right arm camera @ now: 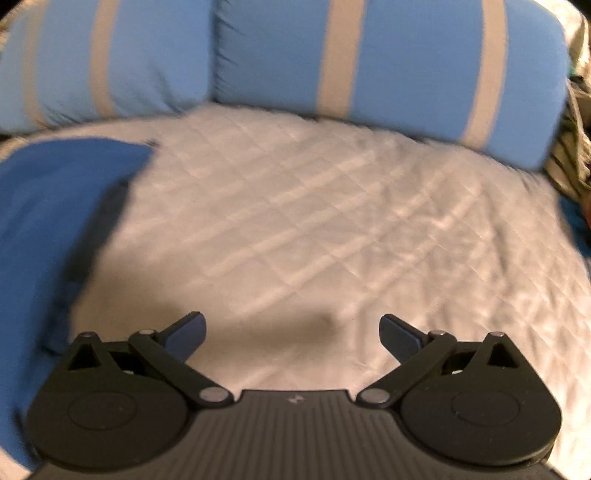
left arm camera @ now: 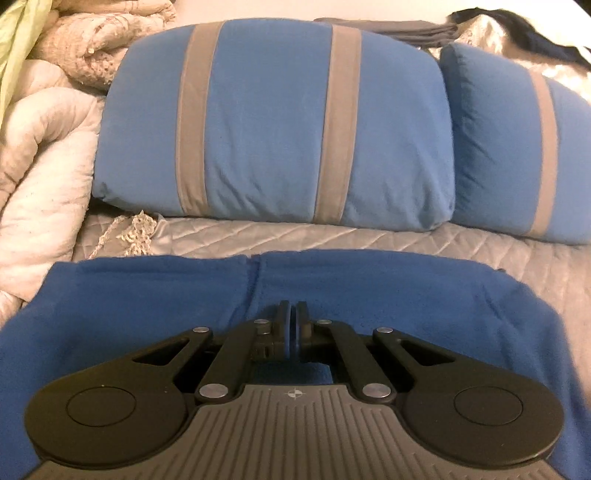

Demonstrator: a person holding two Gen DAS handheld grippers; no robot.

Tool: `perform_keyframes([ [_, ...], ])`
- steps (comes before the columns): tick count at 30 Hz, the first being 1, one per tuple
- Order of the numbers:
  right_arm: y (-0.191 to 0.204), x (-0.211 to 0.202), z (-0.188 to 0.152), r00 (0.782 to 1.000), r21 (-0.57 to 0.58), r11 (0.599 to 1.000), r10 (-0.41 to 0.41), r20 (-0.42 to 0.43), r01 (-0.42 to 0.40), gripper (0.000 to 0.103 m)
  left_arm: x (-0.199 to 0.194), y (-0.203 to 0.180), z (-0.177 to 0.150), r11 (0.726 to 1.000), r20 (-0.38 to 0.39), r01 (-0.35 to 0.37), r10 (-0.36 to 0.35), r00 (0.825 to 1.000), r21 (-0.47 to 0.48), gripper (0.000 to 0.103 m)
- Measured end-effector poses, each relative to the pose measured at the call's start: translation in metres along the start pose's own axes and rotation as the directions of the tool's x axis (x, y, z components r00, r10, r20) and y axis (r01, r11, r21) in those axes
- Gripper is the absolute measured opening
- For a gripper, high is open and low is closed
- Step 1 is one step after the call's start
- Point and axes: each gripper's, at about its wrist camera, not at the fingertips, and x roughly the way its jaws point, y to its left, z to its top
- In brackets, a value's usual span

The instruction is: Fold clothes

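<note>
At the far left in the left wrist view lies a heap of cream, bumpy blankets [left arm camera: 48, 155], w/ a lime-green cloth [left arm camera: 20, 33] at the top corner. Next comes the big light-blue pillow with two grey stripes [left arm camera: 273, 125], then a second such pillow [left arm camera: 517, 147]; both lean at the back of the grey quilted bed cover [left arm camera: 369, 236]. Only this view shows folded grey cloth [left arm camera: 388, 27] and a dark garment [left arm camera: 517, 22] behind the pillows.

The deep-blue fleece garment [left arm camera: 147, 295] lies on the cover in front of the pillows, its long axis approx. across the picture, w/ a seam or gap near the middle of its far edge. The left gripper [left arm camera: 294, 314] is clenched; blue cloth shows at the pads, so it seems to pinch the garment, but I cannot tell for sure.

The right wrist view is blurred: the garment [right arm camera: 44, 221] is at its left edge. The right gripper [right arm camera: 291, 332] is released, jaws wide over bare cover [right arm camera: 314, 221], nothing between them.
</note>
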Motion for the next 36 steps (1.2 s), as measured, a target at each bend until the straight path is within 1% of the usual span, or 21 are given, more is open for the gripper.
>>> perform_keyframes([
  [2,-0.006,0.009,-0.002,0.999,0.002,1.000,-0.022,-0.046,0.022,0.103,0.013,0.000,-0.012,1.000,-0.008,-0.001,0.001,1.000,-0.001,0.002],
  [5,-0.014,0.023,-0.006,0.992,0.004,1.000,-0.021,-0.125,0.022,0.103,0.024,0.003,-0.020,0.999,-0.010,0.016,-0.016,1.000,-0.029,0.001],
  [7,-0.021,0.025,-0.009,0.993,0.037,0.999,0.009,-0.119,-0.004,0.103,0.023,0.005,-0.020,0.999,-0.013,0.022,-0.023,1.000,-0.037,0.001],
  [9,-0.022,0.026,-0.011,0.995,0.040,0.999,0.016,-0.098,-0.012,0.103,0.022,0.004,-0.019,0.999,-0.010,0.021,-0.022,1.000,-0.036,0.001],
  [11,-0.021,0.026,-0.014,0.998,0.033,0.999,0.012,-0.068,-0.010,0.103,0.020,-0.001,-0.018,1.000,-0.006,0.000,0.000,1.000,-0.008,0.001],
  [13,-0.019,0.026,-0.015,0.998,0.055,0.998,0.002,-0.055,0.001,0.103,0.018,-0.007,-0.017,1.000,-0.004,-0.022,0.023,1.000,0.022,0.001],
  [16,-0.020,0.026,-0.013,0.998,0.075,0.997,-0.006,-0.054,0.010,0.103,0.011,-0.014,-0.010,0.996,-0.009,-0.048,0.049,0.999,0.074,0.001],
  [18,-0.020,0.026,-0.013,0.998,0.078,0.997,-0.005,-0.056,0.010,0.103,0.002,-0.019,0.001,0.996,-0.027,-0.029,0.031,0.999,0.086,0.001],
  [19,-0.021,0.025,-0.013,0.998,0.076,0.997,-0.003,-0.055,0.007,0.103,-0.003,-0.021,0.005,0.997,-0.031,0.000,0.002,1.000,0.078,0.001],
  [20,-0.021,0.025,-0.013,0.998,0.075,0.997,-0.001,-0.055,0.005,0.103,-0.012,-0.024,0.010,0.997,-0.023,0.029,-0.028,0.999,0.073,0.001],
  [22,-0.021,0.025,-0.013,0.999,0.071,0.997,0.003,-0.054,0.001,0.103,-0.028,-0.037,0.019,0.994,0.002,0.064,-0.064,0.998,0.092,0.001],
  [24,-0.022,0.025,-0.014,0.999,0.068,0.998,0.008,-0.053,-0.004,0.103,-0.040,-0.052,0.030,0.991,0.015,0.103,-0.104,0.994,0.086,0.001],
  [26,-0.022,0.025,-0.014,0.999,0.065,0.998,0.011,-0.052,-0.008,0.103,-0.046,-0.066,0.037,0.988,0.016,0.140,-0.141,0.990,0.068,0.001],
  [28,-0.022,0.025,-0.013,0.999,0.064,0.998,0.011,-0.052,-0.008,0.103,-0.044,-0.083,0.039,0.985,0.003,0.163,-0.163,0.987,0.051,0.001],
  [31,-0.022,0.025,-0.013,0.999,0.064,0.998,0.011,-0.051,-0.007,0.103,-0.032,-0.103,0.033,0.985,-0.031,0.168,-0.167,0.985,0.038,0.001],
  [33,-0.022,0.025,-0.014,0.999,0.064,0.998,0.010,-0.048,-0.007,0.103,-0.018,-0.115,0.018,0.988,-0.070,0.155,-0.153,0.986,0.016,0.001],
  [34,-0.022,0.025,-0.014,0.999,0.063,0.998,0.011,-0.046,-0.008,0.103,-0.008,-0.117,0.009,0.989,-0.094,0.151,-0.151,0.984,-0.006,0.002],
  [36,-0.022,0.025,-0.015,0.999,0.061,0.998,0.012,-0.044,-0.009,0.103,0.006,-0.115,-0.008,0.988,-0.104,0.141,-0.147,0.984,-0.069,0.002],
])
